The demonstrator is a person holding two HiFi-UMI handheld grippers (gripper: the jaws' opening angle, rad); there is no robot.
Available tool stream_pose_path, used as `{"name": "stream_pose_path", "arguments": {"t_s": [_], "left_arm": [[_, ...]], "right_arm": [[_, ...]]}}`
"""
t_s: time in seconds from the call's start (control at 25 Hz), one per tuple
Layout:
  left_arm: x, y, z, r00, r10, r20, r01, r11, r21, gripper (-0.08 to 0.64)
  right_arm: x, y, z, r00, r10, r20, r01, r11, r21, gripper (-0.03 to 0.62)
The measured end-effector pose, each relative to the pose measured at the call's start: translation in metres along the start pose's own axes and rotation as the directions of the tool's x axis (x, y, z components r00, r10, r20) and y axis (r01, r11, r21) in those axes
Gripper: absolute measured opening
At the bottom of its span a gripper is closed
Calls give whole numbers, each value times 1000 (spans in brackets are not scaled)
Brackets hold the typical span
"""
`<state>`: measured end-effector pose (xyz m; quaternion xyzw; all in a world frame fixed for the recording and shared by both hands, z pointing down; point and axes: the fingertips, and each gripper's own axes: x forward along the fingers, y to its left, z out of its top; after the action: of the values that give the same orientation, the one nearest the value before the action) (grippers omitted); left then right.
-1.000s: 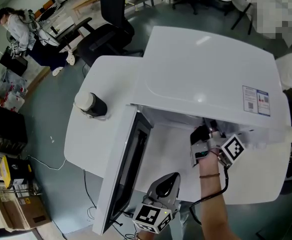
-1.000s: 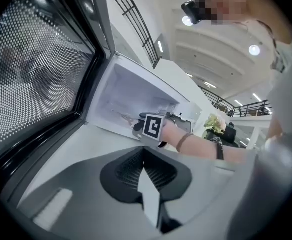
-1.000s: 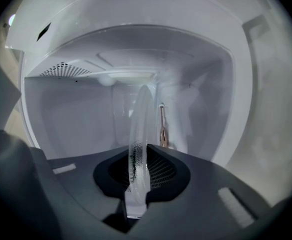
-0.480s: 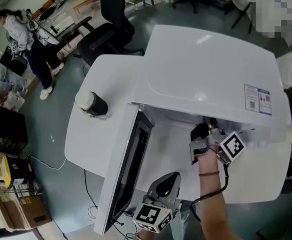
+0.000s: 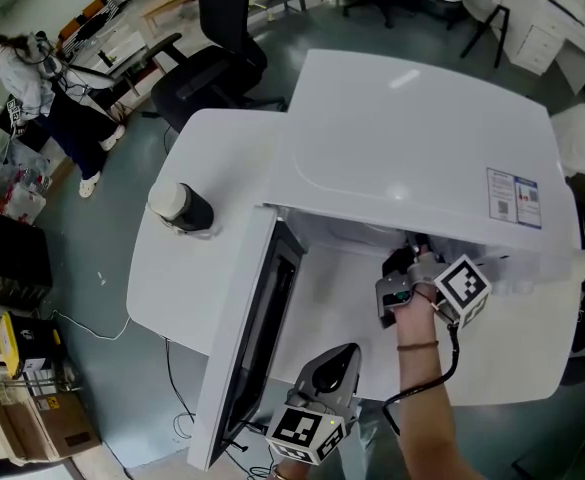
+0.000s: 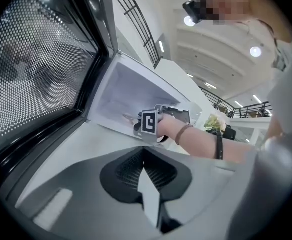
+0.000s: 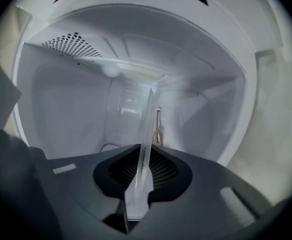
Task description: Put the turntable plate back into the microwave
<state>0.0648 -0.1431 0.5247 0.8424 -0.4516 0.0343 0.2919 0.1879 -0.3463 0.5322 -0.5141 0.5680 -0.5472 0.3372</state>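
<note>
The white microwave (image 5: 412,138) stands on a white table with its door (image 5: 257,338) swung open to the left. My right gripper (image 5: 409,268) reaches into the cavity mouth. In the right gripper view it (image 7: 145,156) is shut on the clear glass turntable plate (image 7: 146,124). The plate stands on edge, nearly upright, inside the white cavity (image 7: 76,109). My left gripper (image 5: 342,356) hangs in front of the table, below the door, shut with nothing in it (image 6: 144,153). From the head view the plate is hidden under the microwave's top.
A dark jar with a white lid (image 5: 179,206) stands on the table (image 5: 172,288) left of the microwave. The open door blocks the left side of the cavity. Black office chairs (image 5: 212,68) and a person (image 5: 27,68) are on the floor beyond.
The right gripper has rolled slightly at the cavity mouth, its marker cube tilting. The left gripper has not moved. The person in the background has walked a little.
</note>
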Motion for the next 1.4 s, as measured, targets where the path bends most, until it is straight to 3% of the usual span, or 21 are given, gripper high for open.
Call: {"name": "stream_pose_path", "arguments": {"t_s": [0.28, 0.88, 1.4], "left_arm": [[-3, 0, 2, 1000, -2, -2, 2, 1000, 1, 0], [-6, -10, 11, 1000, 10, -10, -10, 1000, 26, 0], [-12, -17, 15, 1000, 8, 6, -9, 1000, 29, 0]], "right_arm": [[-2, 0, -5, 998, -60, -21, 59, 998, -29, 58], [-4, 6, -9, 977, -192, -92, 173, 967, -187, 200], [-16, 6, -16, 970, -205, -132, 181, 968, -173, 201]]}}
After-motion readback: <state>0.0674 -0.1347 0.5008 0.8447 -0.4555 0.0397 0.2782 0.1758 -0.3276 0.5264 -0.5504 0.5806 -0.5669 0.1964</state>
